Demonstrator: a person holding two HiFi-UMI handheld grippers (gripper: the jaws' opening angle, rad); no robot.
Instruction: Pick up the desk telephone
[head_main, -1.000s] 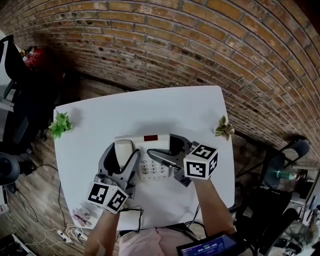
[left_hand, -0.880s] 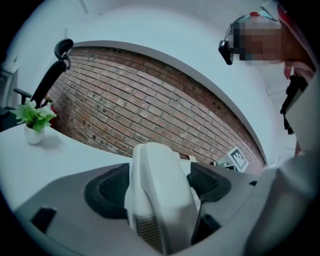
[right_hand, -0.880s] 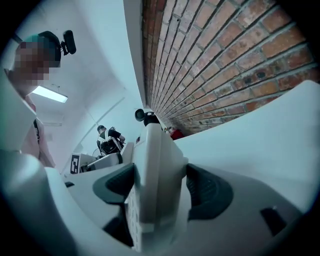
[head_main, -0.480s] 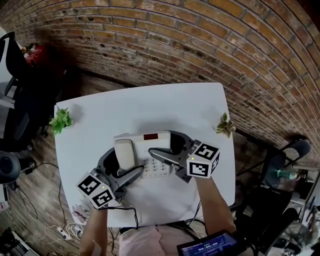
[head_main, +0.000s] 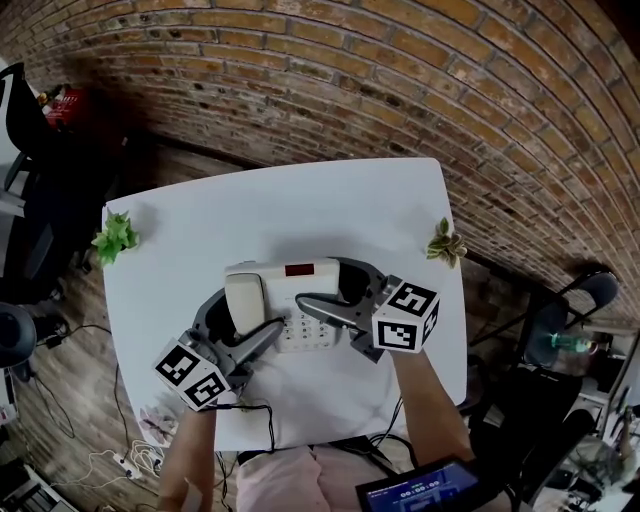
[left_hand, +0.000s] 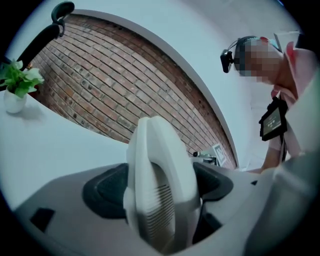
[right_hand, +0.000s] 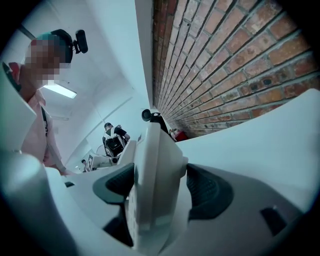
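Desk phone (head_main: 300, 272) sits mid table (head_main: 300, 200). My left hand-held gripper (head_main: 245, 315) is wide w/ the handset (head_main: 245, 295) btwn its jaws. They've just been closing in, pads not clearly pressing. My right hand-held gripper (head_main: 318, 283) clamps the phone's right end.

My head camera looks steeply down from well above, taking in the whole tabletop (head_main: 300, 200) and the brick wall (head_main: 400, 80) beyond. The cameras on my left hand-held gripper (head_main: 248, 312) and right hand-held gripper (head_main: 322, 283) sit low at opposite ends, close against the telephone (head_main: 290, 283), which all three views share.
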